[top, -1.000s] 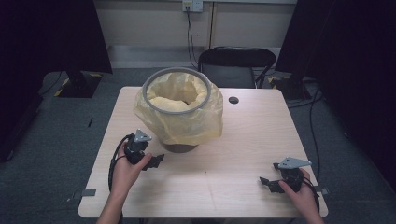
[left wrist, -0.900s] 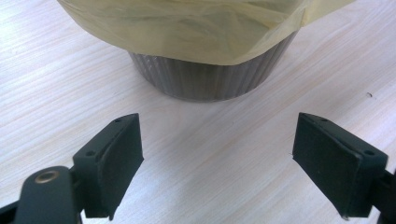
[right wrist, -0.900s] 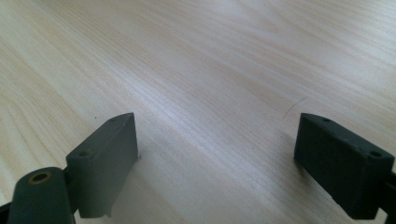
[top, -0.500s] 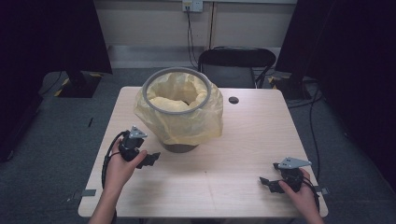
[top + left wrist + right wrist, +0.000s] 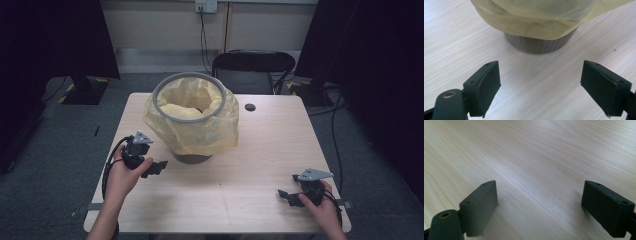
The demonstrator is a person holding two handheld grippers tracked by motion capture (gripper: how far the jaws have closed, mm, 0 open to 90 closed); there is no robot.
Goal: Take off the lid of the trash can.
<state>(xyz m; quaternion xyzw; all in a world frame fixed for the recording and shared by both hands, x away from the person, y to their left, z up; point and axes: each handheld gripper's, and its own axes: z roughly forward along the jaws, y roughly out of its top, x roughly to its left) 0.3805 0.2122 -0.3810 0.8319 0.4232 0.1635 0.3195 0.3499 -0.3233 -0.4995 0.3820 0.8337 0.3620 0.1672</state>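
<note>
1. Right gripper [image 5: 290,196] sits nearest me on the table [image 5: 260,150], jaws apart, holding nothing.
2. I have the left gripper [image 5: 540,85] spread wide, empty, aimed at the bin base.
3. Bin [image 5: 189,117] with yellow liner [image 5: 200,131] stands beyond it, mid-table.
</note>
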